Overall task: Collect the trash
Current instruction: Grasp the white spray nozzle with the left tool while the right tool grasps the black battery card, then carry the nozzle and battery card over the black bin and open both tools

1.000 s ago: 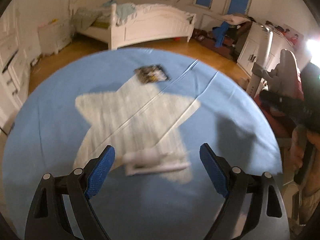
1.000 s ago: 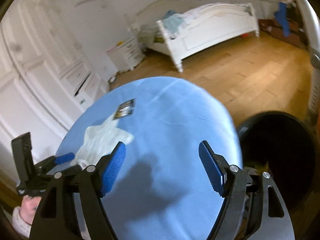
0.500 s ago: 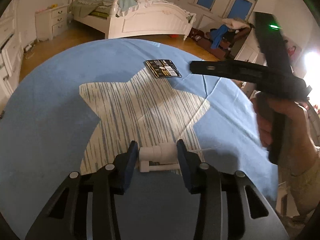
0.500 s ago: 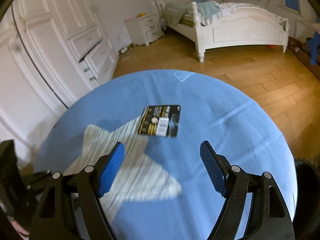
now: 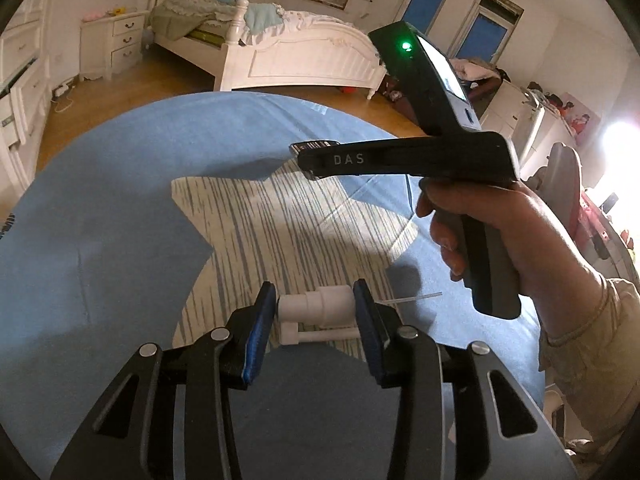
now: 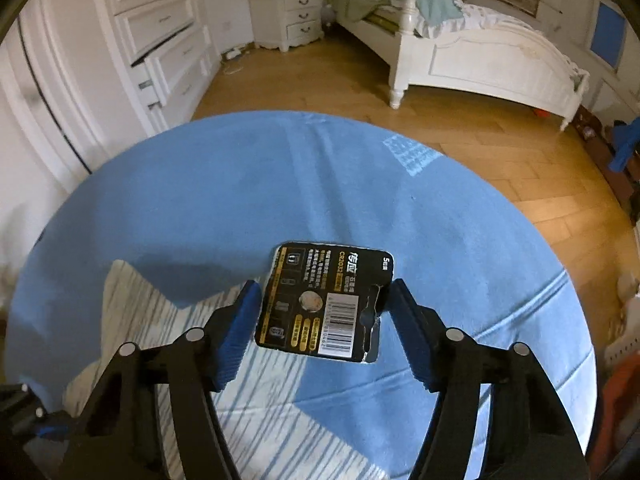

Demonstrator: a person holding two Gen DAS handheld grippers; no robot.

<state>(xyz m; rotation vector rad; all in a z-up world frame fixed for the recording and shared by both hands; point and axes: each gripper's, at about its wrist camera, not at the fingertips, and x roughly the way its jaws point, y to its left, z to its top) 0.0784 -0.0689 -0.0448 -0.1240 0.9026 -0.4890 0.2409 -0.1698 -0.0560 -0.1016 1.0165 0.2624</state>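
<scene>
A round blue rug (image 5: 100, 208) with a pale striped star covers the floor. My left gripper (image 5: 316, 312) is shut on a white plastic tube piece (image 5: 316, 306) that rests low over the star. My right gripper (image 6: 322, 306) is closed around a black battery card package (image 6: 324, 300), its blue pads touching both side edges, with the card just above the rug (image 6: 240, 184). In the left wrist view the right gripper's body (image 5: 400, 158) and the hand holding it cross the upper right, with the card's edge (image 5: 316, 145) showing at its tip.
A white bed (image 6: 480, 52) stands on the wooden floor behind the rug. White drawers (image 6: 168, 60) and a nightstand (image 6: 286, 16) line the left wall. Furniture and clutter (image 5: 560, 168) sit at the right.
My left gripper closed on the white tube piece. My right gripper swung over to the black card and closed around it.
</scene>
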